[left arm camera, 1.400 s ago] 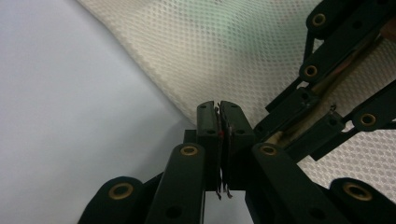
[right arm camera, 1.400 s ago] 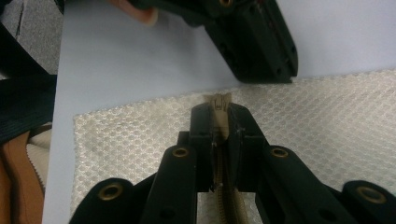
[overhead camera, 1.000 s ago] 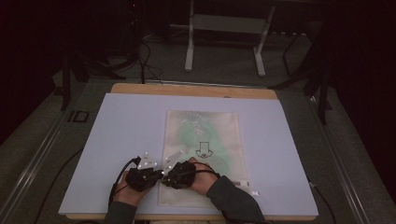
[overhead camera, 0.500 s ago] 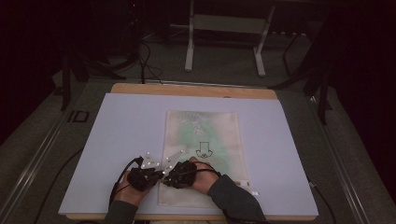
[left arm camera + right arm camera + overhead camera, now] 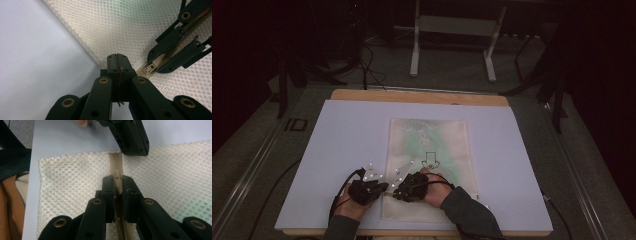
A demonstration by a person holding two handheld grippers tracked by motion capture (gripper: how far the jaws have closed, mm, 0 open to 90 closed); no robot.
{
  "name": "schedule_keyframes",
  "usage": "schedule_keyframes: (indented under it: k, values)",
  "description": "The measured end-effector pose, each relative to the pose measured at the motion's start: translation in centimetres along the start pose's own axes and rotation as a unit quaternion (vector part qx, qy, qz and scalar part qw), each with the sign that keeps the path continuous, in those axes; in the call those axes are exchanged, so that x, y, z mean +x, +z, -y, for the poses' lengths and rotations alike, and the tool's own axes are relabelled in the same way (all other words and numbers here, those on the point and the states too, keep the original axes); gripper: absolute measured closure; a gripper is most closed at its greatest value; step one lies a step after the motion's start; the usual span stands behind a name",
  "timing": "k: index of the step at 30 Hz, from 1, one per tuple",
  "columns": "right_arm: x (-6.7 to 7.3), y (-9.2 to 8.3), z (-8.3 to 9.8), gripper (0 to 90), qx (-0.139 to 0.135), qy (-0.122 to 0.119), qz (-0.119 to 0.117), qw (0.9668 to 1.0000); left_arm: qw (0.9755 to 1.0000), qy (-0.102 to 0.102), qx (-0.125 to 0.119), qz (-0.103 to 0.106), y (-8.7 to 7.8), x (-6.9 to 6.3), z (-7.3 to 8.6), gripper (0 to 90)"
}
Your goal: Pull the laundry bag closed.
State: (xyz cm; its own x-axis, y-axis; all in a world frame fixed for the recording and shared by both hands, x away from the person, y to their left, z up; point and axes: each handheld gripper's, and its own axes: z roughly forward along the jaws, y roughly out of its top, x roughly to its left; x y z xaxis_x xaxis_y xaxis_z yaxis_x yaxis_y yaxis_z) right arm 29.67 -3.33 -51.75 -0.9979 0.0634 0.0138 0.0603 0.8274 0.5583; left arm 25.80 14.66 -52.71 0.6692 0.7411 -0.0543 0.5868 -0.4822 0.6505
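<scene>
A white mesh bag [image 5: 432,145] with a beige zipper [image 5: 115,160] lies flat on a lilac board [image 5: 347,135]. At the bag's near left corner my left gripper [image 5: 371,190] is shut on the bag's edge, the jaws pressed together on the mesh [image 5: 116,57]. Just right of it my right gripper [image 5: 408,187] is shut on the zipper pull [image 5: 149,68], which sits between its jaws [image 5: 117,179]. In the right gripper view the left gripper [image 5: 135,150] sits at the zipper's end. Green contents show faintly through the mesh [image 5: 422,150].
The board rests on a wooden table [image 5: 412,96]. A white metal stand [image 5: 452,30] and cables stand on the dark floor beyond. Bare board lies left and right of the bag. The person's sleeves come in at the bottom edge.
</scene>
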Motion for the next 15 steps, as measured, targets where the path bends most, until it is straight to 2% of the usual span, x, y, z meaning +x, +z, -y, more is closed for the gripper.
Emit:
schedule_keyframes:
  k: [2,8,12,15]
  values:
    - [0.07,-0.05,0.0,82.2,0.003,-0.005,0.001,1.0,1.0,0.003,0.002,-0.006,0.01,-0.19,-0.07,89.4]
    - [0.11,-0.43,0.33,82.2,0.012,-0.008,0.003,0.9999,1.0,0.0,0.003,-0.004,-0.01,-0.12,-0.07,89.3]
    - [0.13,-0.44,0.39,82.2,0.013,-0.009,0.004,0.9999,0.9996,0.013,0.012,-0.023,0.02,-0.7,-0.39,89.2]
    - [0.11,-0.42,0.5,82.2,0.01,-0.008,0.004,0.9999,0.9994,0.003,0.015,-0.03,-0.14,-0.98,-0.55,89.0]
